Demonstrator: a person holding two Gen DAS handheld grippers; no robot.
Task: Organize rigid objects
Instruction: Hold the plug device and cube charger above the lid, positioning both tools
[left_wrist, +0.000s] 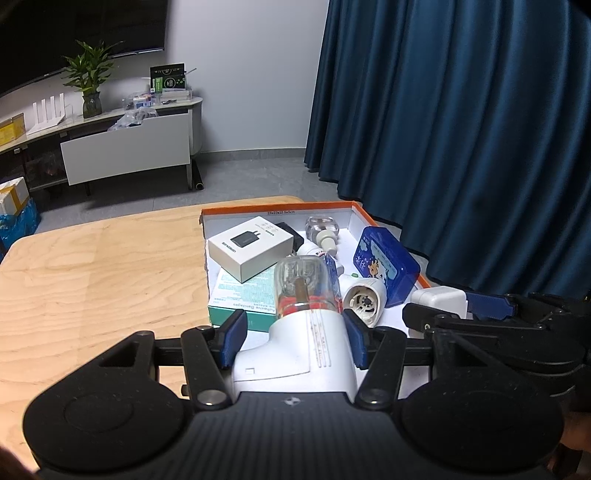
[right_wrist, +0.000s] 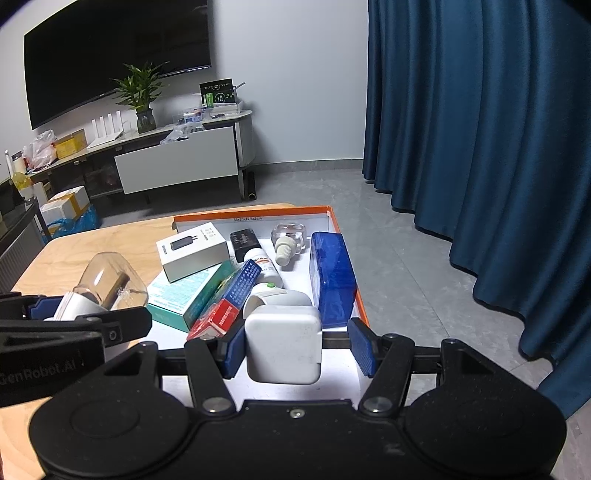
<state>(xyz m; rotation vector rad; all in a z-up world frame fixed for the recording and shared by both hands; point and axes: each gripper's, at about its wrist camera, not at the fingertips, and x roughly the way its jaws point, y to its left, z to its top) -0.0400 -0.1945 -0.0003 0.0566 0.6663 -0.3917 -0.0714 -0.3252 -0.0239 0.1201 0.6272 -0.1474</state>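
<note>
My left gripper (left_wrist: 295, 334) pinches a white device with a clear glass dome (left_wrist: 306, 317) at its white body; its blue pads (left_wrist: 352, 339) press on both sides and the dome points forward over the near edge of the orange-rimmed box (left_wrist: 280, 206). My right gripper (right_wrist: 299, 349) has a white square charger (right_wrist: 283, 345) between its blue pads (right_wrist: 362, 347): the left pad touches it, the right one stands off with a gap, so I cannot tell whether it is truly gripped. The box sits at the far right corner of the wooden worktop (left_wrist: 92, 288), beside the blue curtain (left_wrist: 461, 129). Inside lie a white charger carton (right_wrist: 194, 249) on a green bandage pack (right_wrist: 188, 295), a red and blue carton (right_wrist: 227, 304), a white pill bottle (right_wrist: 266, 267), a clear bottle with a ribbed cap (right_wrist: 288, 240), a small black item (right_wrist: 244, 239), a white socket part (left_wrist: 364, 302) and a blue tin (right_wrist: 332, 277) along the right wall.
</note>
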